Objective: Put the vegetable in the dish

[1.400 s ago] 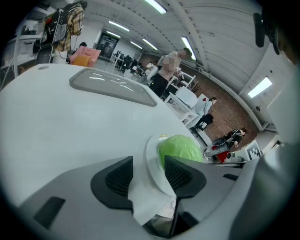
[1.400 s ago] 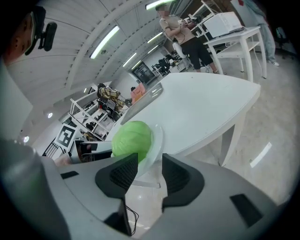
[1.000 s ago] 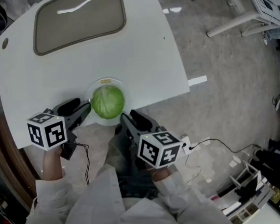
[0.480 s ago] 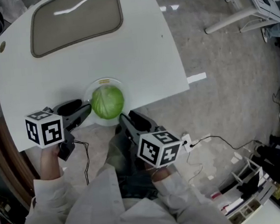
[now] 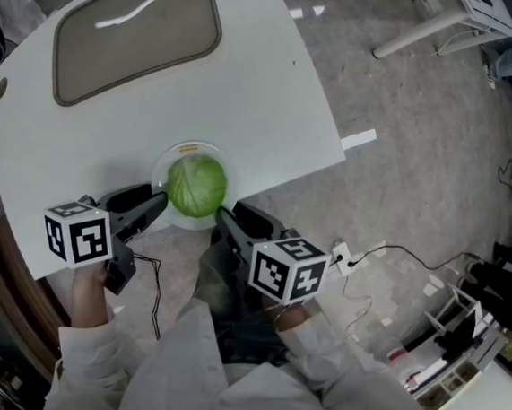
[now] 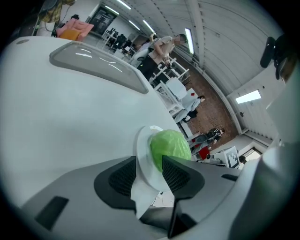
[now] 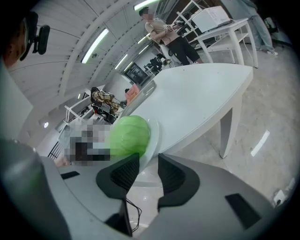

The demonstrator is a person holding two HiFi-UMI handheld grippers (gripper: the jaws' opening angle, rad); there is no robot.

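1. Nearest, low in the head view: two white sleeves (image 5: 179,383), with a marker cube above each, the left cube (image 5: 80,233) and the right cube (image 5: 287,270).
2. Just ahead on the person's left: the left gripper (image 5: 160,202), at the near edge of the table and pointing at the dish from its left side. Seen in the left gripper view (image 6: 149,162) with jaws apart though just been closing. The dish rim stands in the gap between them, not visibly pinched, so released rather than clamped.
3. Opposite, on the person's right: the right gripper (image 5: 223,217), reaching up from below the table edge to the near right of the dish. Seen in the right gripper view (image 7: 148,158) likewise with jaws apart and just been closing. The dish rim sits between them with a clear gap on one side, so nothing is gripped.
4. Between the two grippers: the white dish (image 5: 160,176), sitting on the near edge of the table.
5. In the dish, roughly centred: the vegetable, a round green cabbage (image 5: 197,185). It fills most of the dish, and neither gripper's pads touch it.
6. Beneath and beyond: the white table (image 5: 256,109), bare past the dish.
7. Farther up the table, well apart from the dish: a grey recessed panel (image 5: 136,35) with rounded corners.
8. Off to the right, on the speckled floor (image 5: 414,166): a thin cable (image 5: 396,254) and a short white strip (image 5: 359,139) near the table's corner.
9. Farthest, at the top right: white furniture legs (image 5: 420,39).
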